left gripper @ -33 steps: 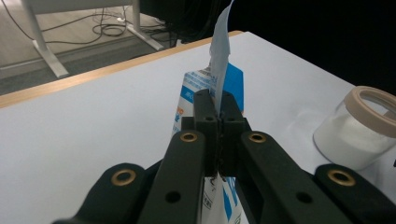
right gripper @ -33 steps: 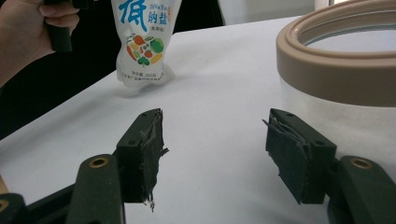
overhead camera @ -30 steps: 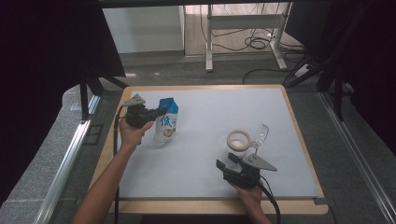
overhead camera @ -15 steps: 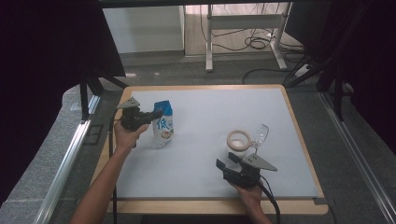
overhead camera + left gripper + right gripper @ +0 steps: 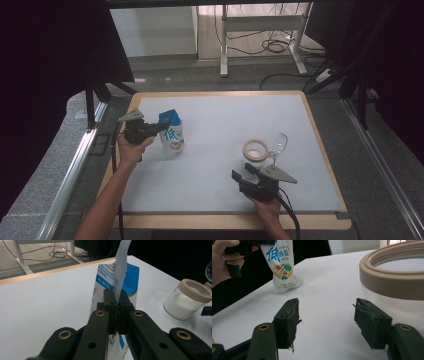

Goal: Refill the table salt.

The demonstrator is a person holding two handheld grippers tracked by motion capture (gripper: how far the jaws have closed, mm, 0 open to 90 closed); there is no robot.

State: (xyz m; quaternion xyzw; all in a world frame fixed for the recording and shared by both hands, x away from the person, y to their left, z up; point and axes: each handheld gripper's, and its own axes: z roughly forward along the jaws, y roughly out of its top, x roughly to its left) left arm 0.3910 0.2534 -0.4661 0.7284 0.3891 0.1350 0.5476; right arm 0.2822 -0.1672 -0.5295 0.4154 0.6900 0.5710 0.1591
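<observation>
Little has shifted since a second ago: the left gripper point(image 5: 156, 129) still pinches the top edge of the salt pouch point(image 5: 171, 135), which stands upright at the white table's point(image 5: 220, 165) left. Right gripper point(image 5: 243, 176) rests gaping, empty, just before the glass jar point(image 5: 256, 153), its lid point(image 5: 279, 145) hinged open behind.
</observation>
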